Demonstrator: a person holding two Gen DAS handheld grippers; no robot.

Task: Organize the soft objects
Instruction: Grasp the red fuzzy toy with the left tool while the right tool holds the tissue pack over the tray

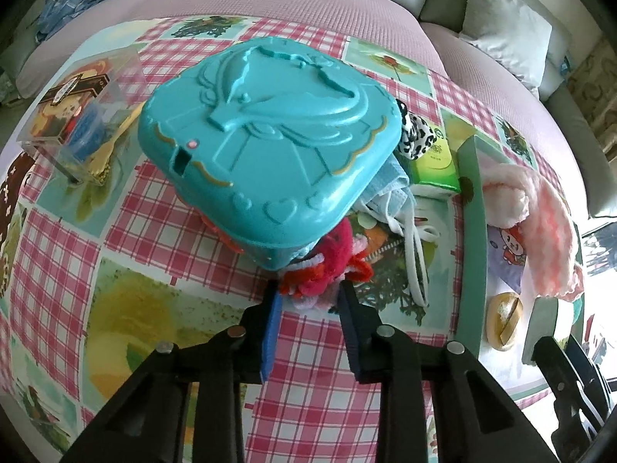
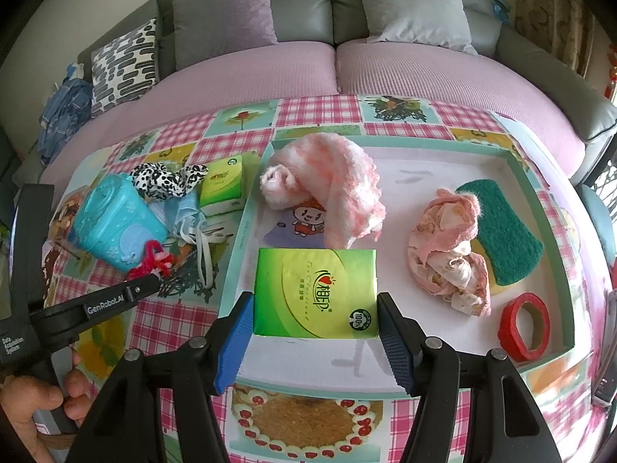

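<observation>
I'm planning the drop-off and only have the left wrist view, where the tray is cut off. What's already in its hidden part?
Observer: A crumpled pink cloth and a green scouring pad lie in the tray's right half.
Operator: My left claw is on the red pipe-cleaner bundle. Is the right claw free?
Observer: A green tissue pack sits between its fingers; gripped or not, I cannot tell.

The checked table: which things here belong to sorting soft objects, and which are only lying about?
Belong:
fuzzy red and pink pipe-cleaner bundle
pale blue face mask
leopard-print fabric scrunchie
pink fluffy knitted cloth
shallow green-rimmed tray

Lying about:
turquoise plastic toy case
red tape roll
clear plastic box
</observation>
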